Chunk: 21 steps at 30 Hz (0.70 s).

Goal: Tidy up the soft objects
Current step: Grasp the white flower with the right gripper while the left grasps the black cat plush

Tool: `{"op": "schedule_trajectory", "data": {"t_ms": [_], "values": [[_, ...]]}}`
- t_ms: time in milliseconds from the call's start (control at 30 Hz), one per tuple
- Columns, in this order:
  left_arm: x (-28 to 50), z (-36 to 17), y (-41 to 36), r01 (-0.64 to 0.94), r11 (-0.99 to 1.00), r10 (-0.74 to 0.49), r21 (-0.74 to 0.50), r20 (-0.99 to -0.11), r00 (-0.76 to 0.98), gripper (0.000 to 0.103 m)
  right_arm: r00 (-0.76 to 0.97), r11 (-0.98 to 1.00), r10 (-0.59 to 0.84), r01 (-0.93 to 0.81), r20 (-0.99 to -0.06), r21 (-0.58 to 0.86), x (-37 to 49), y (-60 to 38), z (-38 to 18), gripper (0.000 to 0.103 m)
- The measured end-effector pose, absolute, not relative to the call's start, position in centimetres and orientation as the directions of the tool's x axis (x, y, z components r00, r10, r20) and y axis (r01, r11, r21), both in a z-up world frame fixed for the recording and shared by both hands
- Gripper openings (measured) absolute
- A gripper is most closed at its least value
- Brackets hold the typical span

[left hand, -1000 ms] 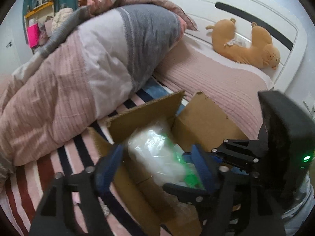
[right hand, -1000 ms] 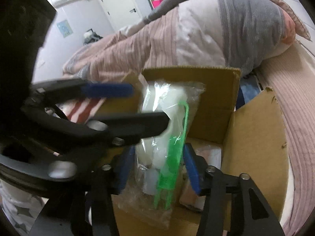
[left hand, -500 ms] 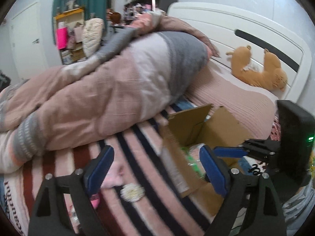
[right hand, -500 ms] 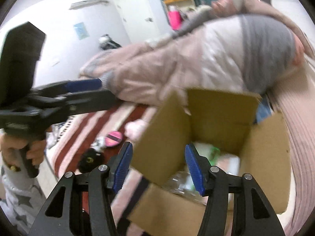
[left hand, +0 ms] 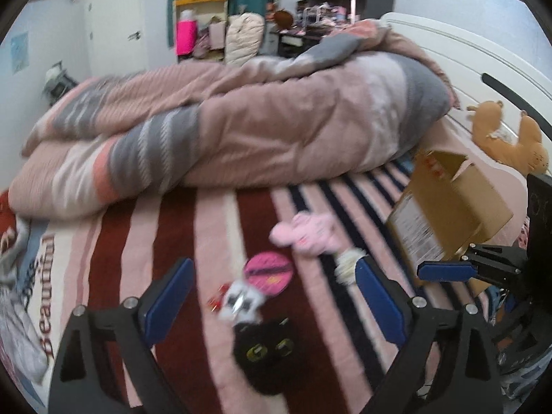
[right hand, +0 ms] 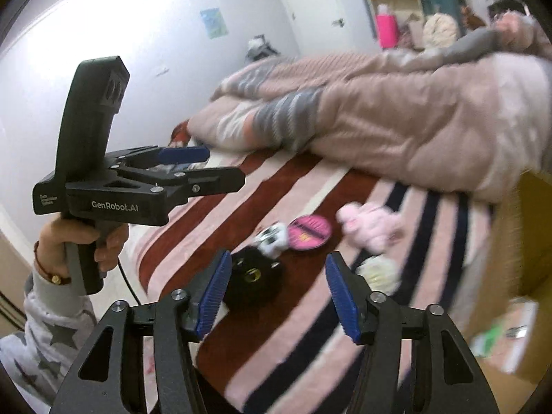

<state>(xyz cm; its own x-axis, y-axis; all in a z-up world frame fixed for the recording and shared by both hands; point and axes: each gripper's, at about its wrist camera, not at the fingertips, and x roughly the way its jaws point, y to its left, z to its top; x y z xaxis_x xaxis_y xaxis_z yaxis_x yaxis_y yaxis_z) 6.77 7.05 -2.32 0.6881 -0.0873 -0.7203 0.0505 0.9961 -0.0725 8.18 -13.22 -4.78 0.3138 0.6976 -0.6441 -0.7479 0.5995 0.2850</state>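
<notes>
Several soft toys lie on the striped bedspread: a pink plush (left hand: 307, 234) (right hand: 369, 224), a round pink pad (left hand: 269, 272) (right hand: 308, 233), a white toy (left hand: 241, 302) (right hand: 272, 236), a black plush with yellow eyes (left hand: 265, 348) (right hand: 252, 276) and a cream ball (left hand: 348, 264) (right hand: 376, 272). The cardboard box (left hand: 448, 207) (right hand: 514, 269) stands to their right. My left gripper (left hand: 272, 300) is open and empty above the toys; it also shows in the right wrist view (right hand: 207, 165). My right gripper (right hand: 276, 296) is open and empty, near the black plush.
A rolled pink and grey duvet (left hand: 241, 131) lies across the bed behind the toys. An orange plush (left hand: 507, 138) rests at the white headboard. A plastic bag with green parts (right hand: 500, 334) lies in the box. Shelves and clutter stand at the far wall.
Both grippers have pulled back from the box and swung left over the toys. The plastic bag once between the right fingers now lies in the box.
</notes>
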Motion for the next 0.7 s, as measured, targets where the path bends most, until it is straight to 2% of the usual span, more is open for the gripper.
{"op": "schedule_trajectory", "data": {"t_ms": [167,233,333,500,700], "values": [[5.7,-6.7,9.8,0.026,0.991,-0.116,-0.13,-0.751,0.651,0.093,0.257,0.608,0.669,-0.728,-0.697,0.316,8.1,-9.8,-9.2,0.063],[5.5,-8.3,10.3,0.022,0.988,-0.132,-0.153,-0.763,0.633,0.093,0.298,0.661,0.628,-0.692,-0.719,0.29,8.7,-9.5,-10.7,0.07],[5.2,-11.3,10.4,0.027,0.978,-0.181,-0.206,-0.78,0.599,0.093,0.372,0.737,0.56,-0.632,-0.741,0.24,9.8,-10.1,-12.2,0.076],[5.1,-15.0,9.3,0.045,0.962,-0.248,-0.268,-0.797,0.551,0.093,0.496,0.829,0.433,-0.547,-0.753,0.117,12.0,-11.4,-14.3,0.078],[5.0,-16.9,7.8,0.044,0.949,-0.286,-0.312,-0.796,0.533,0.093,0.515,0.859,0.368,-0.508,-0.774,0.071,14.6,-11.5,-16.5,0.078]]}}
